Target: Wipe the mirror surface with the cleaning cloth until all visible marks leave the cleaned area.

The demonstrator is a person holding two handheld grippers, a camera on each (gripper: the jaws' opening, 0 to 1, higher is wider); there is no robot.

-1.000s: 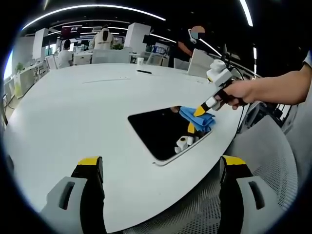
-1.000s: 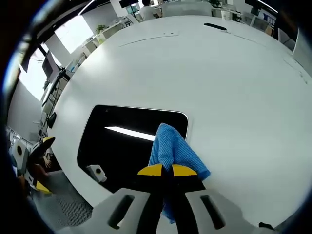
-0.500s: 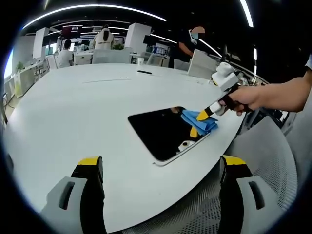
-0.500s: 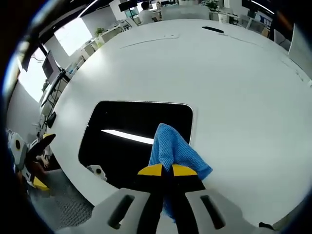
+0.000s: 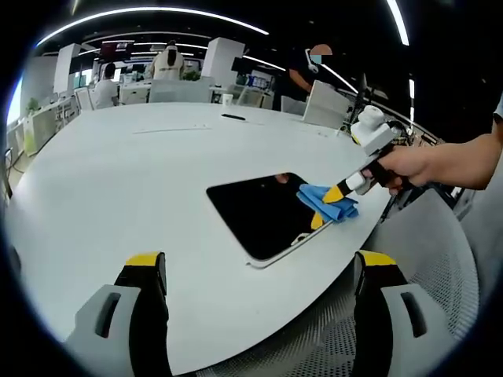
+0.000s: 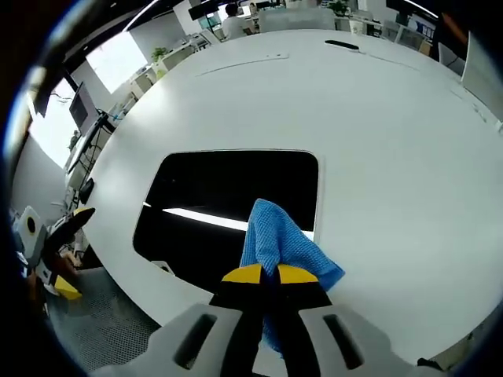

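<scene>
Wiping under way at the mirror's edge

On the table (image 5: 118,181) lies the mirror (image 5: 263,208); the right claw (image 6: 263,275) pinches the cloth (image 6: 279,243) at its rim. Left claw (image 5: 255,271) gapes, empty, short of the mirror. No marks visible; completion uncertain.

blue cloth (image 5: 328,203) on mirror (image 5: 263,210), white table (image 5: 118,181)

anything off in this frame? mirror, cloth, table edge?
Nothing stands out. The mirror lies flat on the white table near its edge, uncracked as far as visible. The right gripper pinches the blue cloth at the mirror's edge; the left gripper hangs open short of the table.
</scene>
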